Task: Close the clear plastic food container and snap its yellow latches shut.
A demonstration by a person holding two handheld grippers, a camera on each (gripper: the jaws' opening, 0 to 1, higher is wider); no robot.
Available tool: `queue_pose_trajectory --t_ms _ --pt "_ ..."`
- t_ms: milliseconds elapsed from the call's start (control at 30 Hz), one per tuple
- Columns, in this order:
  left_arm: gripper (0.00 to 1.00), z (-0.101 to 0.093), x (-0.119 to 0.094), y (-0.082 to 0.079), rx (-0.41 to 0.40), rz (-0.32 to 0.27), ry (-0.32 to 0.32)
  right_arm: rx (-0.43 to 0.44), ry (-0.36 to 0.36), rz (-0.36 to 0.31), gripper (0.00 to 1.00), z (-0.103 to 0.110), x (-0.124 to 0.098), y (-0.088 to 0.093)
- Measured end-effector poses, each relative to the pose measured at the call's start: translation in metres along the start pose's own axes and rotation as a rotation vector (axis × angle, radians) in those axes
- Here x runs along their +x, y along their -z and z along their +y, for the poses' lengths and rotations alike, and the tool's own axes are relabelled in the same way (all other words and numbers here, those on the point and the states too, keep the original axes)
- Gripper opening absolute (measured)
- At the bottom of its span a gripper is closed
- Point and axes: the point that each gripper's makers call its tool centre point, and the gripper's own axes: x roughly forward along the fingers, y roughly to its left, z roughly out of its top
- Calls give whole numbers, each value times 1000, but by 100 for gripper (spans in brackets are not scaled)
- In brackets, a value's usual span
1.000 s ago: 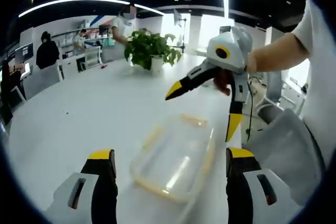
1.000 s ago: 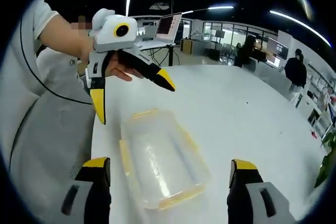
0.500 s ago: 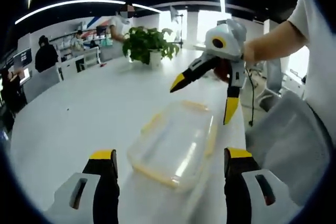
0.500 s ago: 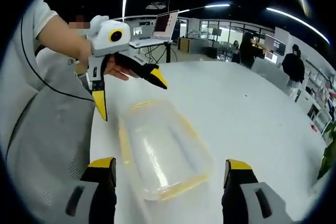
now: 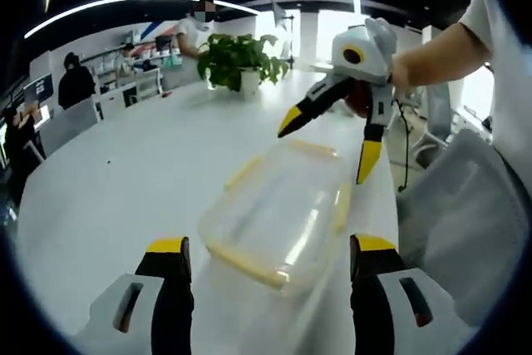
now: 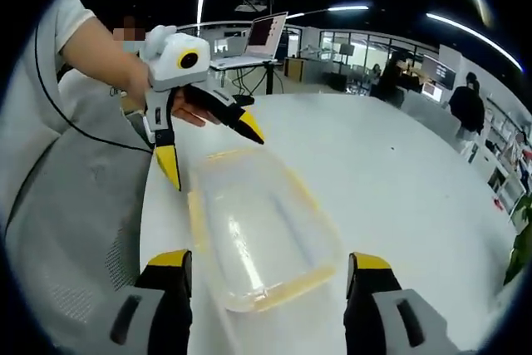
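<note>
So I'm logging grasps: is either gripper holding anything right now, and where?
Nothing is held. The left gripper and right gripper are both open above the clear food container.

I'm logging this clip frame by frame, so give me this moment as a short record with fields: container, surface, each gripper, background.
container: clear plastic food container with yellow latches, lying on the table, held by neither gripper
surface: white table
left gripper: jaws wide open, above the container's end
right gripper: jaws wide open, above the opposite end
background: potted plant, laptop
</note>
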Motion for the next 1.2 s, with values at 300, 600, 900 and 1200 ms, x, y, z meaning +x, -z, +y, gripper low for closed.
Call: queue_pose_trajectory --t_ms 300,600,900,1200 --pt "73 1 4 1 -13 3 6 6 -3 -2 71 -1 2 2" --pt "70 2 9 3 -23 -6 -2 18 7 -11 69 -3 3 3" --pt "69 1 8 3 -26 -14 -3 29 12 -27 69 -3 4 2" --pt "69 3 4 5 -27 -8 -4 29 13 -29 69 -1 7 -1"
